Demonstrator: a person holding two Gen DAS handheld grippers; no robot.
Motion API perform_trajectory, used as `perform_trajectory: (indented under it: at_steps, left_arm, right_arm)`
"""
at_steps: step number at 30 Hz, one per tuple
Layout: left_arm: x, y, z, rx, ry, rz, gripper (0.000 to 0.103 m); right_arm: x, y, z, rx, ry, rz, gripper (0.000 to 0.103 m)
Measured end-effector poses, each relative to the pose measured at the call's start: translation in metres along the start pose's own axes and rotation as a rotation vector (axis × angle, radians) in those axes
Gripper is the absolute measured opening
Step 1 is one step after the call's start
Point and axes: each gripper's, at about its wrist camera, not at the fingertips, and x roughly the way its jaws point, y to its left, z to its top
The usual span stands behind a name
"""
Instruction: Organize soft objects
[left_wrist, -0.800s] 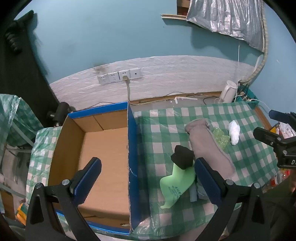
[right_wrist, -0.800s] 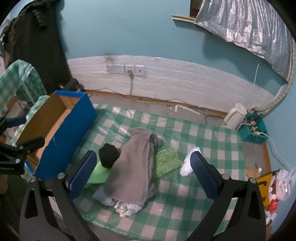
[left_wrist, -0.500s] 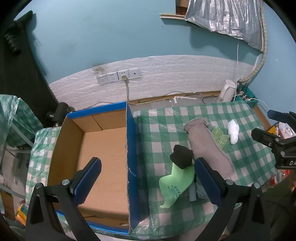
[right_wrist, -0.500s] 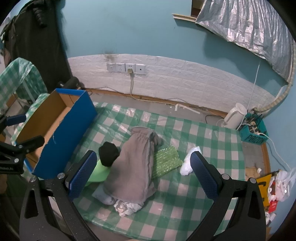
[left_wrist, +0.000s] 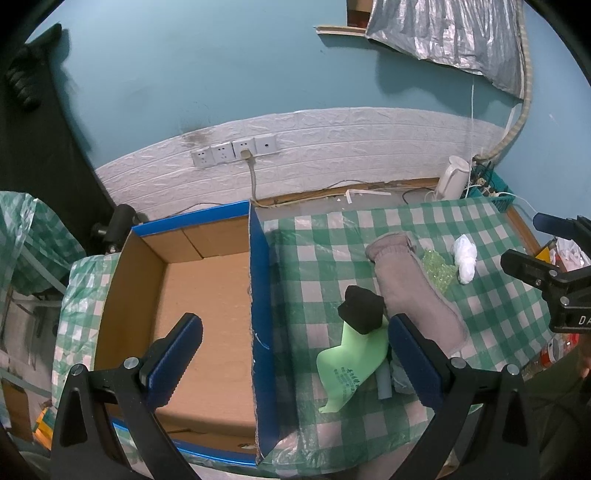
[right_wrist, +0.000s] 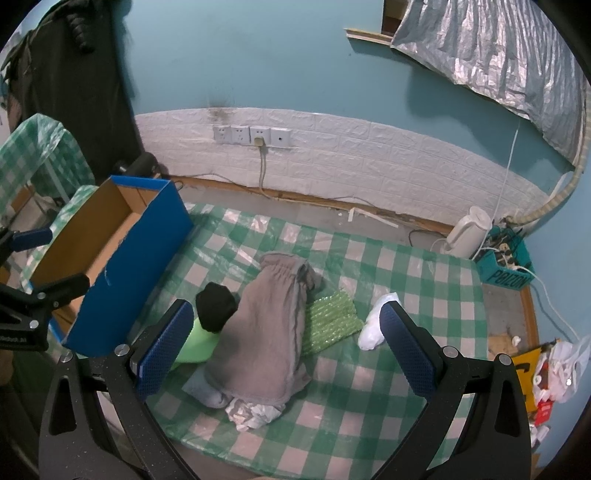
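Note:
A pile of soft things lies on the green checked tablecloth (right_wrist: 413, 280): a grey cloth (right_wrist: 273, 328), a black lump (right_wrist: 216, 306) on a light green foam piece (left_wrist: 349, 363), green bubble wrap (right_wrist: 334, 321) and a white wad (right_wrist: 375, 326). A pale blue piece (right_wrist: 205, 391) and crumpled white plastic (right_wrist: 251, 411) poke out under the grey cloth. My left gripper (left_wrist: 291, 354) hovers open above the box wall, holding nothing. My right gripper (right_wrist: 282, 341) hangs open above the grey cloth, apart from it.
An open cardboard box with blue walls (left_wrist: 258, 295) stands left of the pile, its brown floor (left_wrist: 207, 317) bare. A white kettle (right_wrist: 467, 230) and a teal basket (right_wrist: 504, 267) sit at the back right. Bags and clutter (right_wrist: 554, 373) lie beyond the table's right edge.
Both views have drifted slightly, showing a bit more of the wall and table. The soft things and the box lie where they were. Both grippers stay open.

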Motion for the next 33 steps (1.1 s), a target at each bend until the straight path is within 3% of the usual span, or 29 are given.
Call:
perform_trajectory:
  at_steps: [33]
  left_arm:
    - [0.001,-0.0036,-0.0028,0.002,0.01,-0.011,0.101]
  right_arm:
    - [0.0018,-0.0015,0.0008,-0.003,0.009,-0.001,0.1]
